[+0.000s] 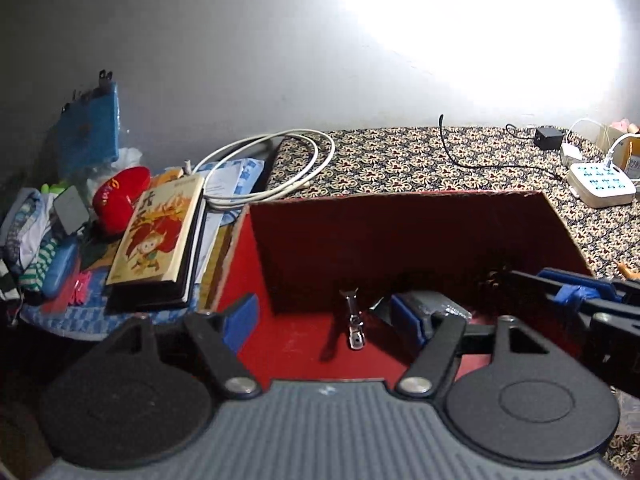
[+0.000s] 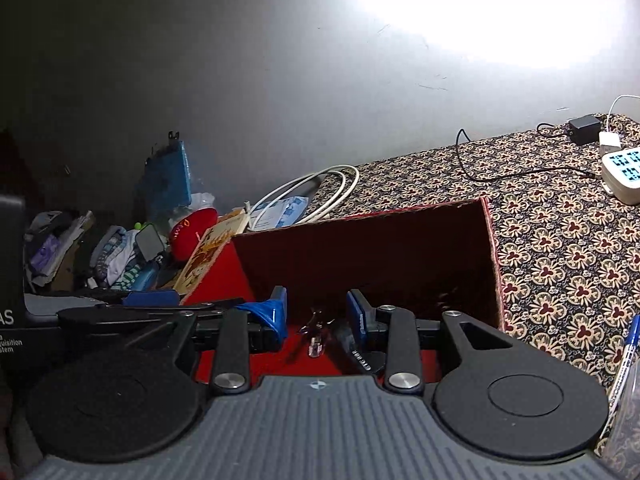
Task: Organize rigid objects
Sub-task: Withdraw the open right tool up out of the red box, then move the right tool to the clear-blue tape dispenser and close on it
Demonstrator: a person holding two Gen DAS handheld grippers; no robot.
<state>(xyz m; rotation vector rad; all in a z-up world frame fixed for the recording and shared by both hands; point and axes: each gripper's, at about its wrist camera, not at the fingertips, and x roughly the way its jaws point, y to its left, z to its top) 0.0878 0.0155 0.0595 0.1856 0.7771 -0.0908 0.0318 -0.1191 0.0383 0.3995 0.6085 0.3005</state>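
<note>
An open red box stands on the patterned table; it also shows in the right wrist view. A small metal clipper lies on its red floor, seen too in the right wrist view. A dark packet lies beside it, also in the right wrist view. My left gripper is open, its jaws wide over the box's near edge, holding nothing. My right gripper is open above the clipper, empty. The right gripper enters the left wrist view from the right.
Left of the box lie a picture book, a red pouch, clothes and a coiled white cable. A white power strip and black adapter sit at the far right. A blue pen lies right.
</note>
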